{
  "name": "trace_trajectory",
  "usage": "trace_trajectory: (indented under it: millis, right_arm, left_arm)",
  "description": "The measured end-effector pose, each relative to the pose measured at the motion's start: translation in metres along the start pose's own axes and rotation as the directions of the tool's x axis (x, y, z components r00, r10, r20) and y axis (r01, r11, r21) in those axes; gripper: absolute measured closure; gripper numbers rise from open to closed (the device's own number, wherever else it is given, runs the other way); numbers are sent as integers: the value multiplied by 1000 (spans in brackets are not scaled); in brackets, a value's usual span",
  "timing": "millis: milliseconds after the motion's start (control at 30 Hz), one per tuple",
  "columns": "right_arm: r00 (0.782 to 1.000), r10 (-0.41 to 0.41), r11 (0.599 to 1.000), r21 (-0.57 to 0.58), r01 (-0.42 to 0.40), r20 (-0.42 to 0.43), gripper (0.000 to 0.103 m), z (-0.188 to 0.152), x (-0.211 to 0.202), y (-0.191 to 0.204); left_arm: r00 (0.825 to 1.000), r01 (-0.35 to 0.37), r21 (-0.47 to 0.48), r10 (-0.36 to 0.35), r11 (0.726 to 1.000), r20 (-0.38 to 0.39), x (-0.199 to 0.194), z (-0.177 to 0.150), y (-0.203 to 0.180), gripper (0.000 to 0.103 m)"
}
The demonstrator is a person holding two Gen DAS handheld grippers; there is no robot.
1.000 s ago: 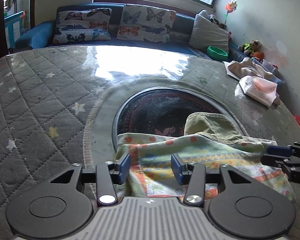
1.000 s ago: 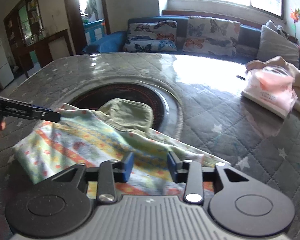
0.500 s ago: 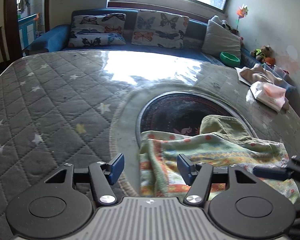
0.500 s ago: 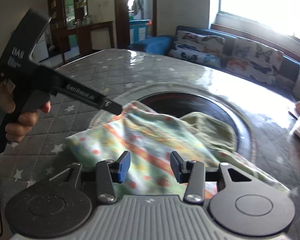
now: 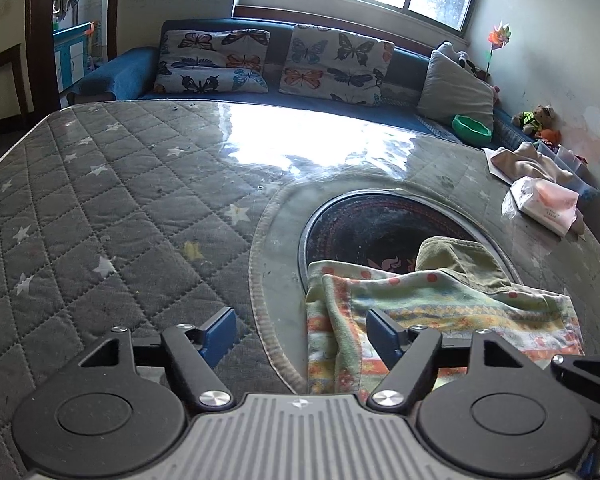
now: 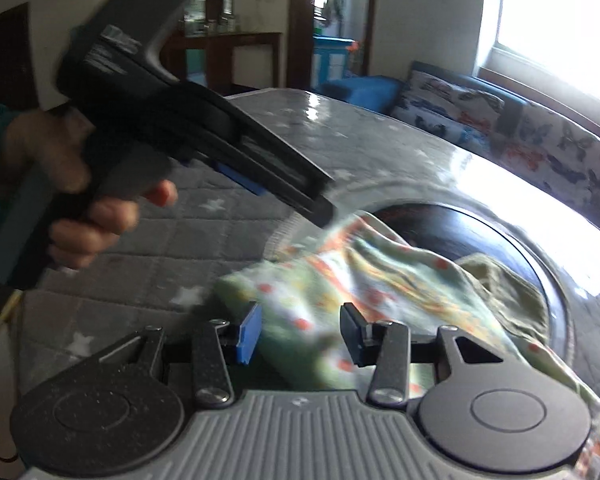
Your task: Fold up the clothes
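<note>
A patterned green, yellow and orange garment (image 5: 440, 312) lies folded on the quilted grey table (image 5: 120, 208), with an olive lining (image 5: 456, 260) showing at its far edge. My left gripper (image 5: 300, 330) is open and empty, low over the garment's left edge. My right gripper (image 6: 298, 334) is open and empty, just above the garment (image 6: 340, 276). In the right wrist view the left gripper (image 6: 180, 128) is held in a hand, above the garment's left corner. The right gripper's body shows at the lower right of the left wrist view (image 5: 588, 376).
A dark round inset (image 5: 380, 224) sits in the table under the garment. A tissue pack (image 5: 548, 204) and beige cloth (image 5: 524, 160) lie at the far right edge. A blue sofa with butterfly cushions (image 5: 276, 64) and a green bowl (image 5: 470, 128) stand behind.
My left gripper has moved left and opened wider, off the garment's middle to its left edge. My right gripper has swung left toward the left gripper. The garment stays on the table.
</note>
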State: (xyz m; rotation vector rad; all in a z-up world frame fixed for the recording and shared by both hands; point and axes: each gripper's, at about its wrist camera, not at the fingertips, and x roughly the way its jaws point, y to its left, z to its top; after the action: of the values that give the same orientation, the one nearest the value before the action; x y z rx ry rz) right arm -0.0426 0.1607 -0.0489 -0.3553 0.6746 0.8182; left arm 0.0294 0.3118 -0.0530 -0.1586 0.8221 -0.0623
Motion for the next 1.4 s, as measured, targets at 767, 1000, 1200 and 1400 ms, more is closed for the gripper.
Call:
trace_trajectory:
  millis: [767, 1000, 1200, 1400]
  right_arm:
    - [999, -18, 992, -126, 14, -29, 64, 4, 33, 38]
    - [1000, -5, 998, -55, 4, -19, 83, 9, 37, 30]
    - [998, 59, 996, 61, -59, 4, 92, 13, 35, 17]
    - [994, 101, 986, 133, -105, 40, 100, 21, 27, 0]
  left_arm:
    - [999, -34, -33, 33, 999, -35, 1, -8, 0, 10]
    - [999, -29, -54, 27, 998, -34, -2, -9, 3, 4]
    - [999, 13, -115, -18, 993, -44, -5, -8, 8, 1]
    - [998, 46, -143, -52, 989, -40, -8, -7, 6, 1]
